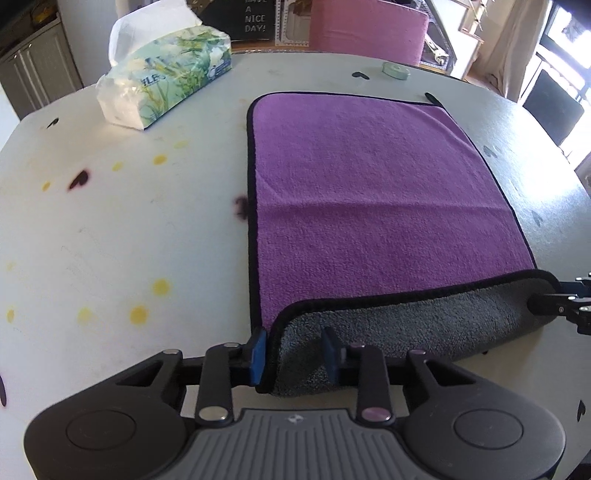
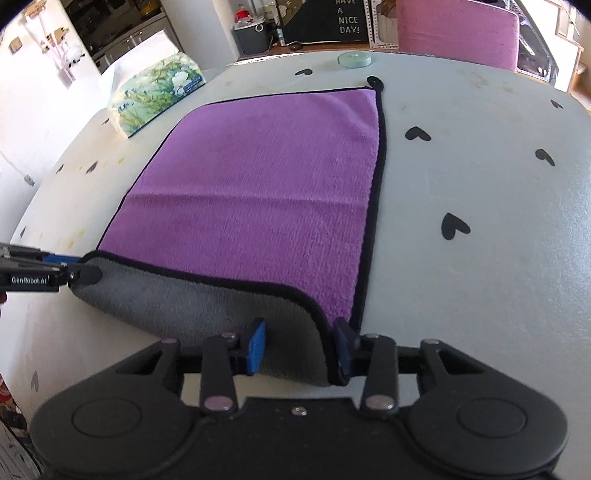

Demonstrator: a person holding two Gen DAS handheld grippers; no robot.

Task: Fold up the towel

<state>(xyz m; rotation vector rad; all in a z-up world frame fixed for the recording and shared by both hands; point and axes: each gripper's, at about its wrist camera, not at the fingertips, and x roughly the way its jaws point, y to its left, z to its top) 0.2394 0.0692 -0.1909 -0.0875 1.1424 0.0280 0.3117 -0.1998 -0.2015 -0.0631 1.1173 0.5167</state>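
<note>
A purple towel (image 1: 369, 192) with a black hem and a grey underside lies spread on the white table (image 1: 110, 229); it also shows in the right wrist view (image 2: 258, 184). Its near edge is lifted and rolled over, grey side up. My left gripper (image 1: 295, 354) holds the near left corner between its blue pads. My right gripper (image 2: 301, 347) holds the near right corner. Each gripper shows at the edge of the other's view, the right one (image 1: 554, 302) and the left one (image 2: 55, 275).
A tissue pack (image 1: 166, 77) lies at the far left of the table. A small round green lid (image 2: 354, 59) sits near the far edge. A pink chair (image 2: 458, 33) stands behind the table. Black heart marks dot the tabletop.
</note>
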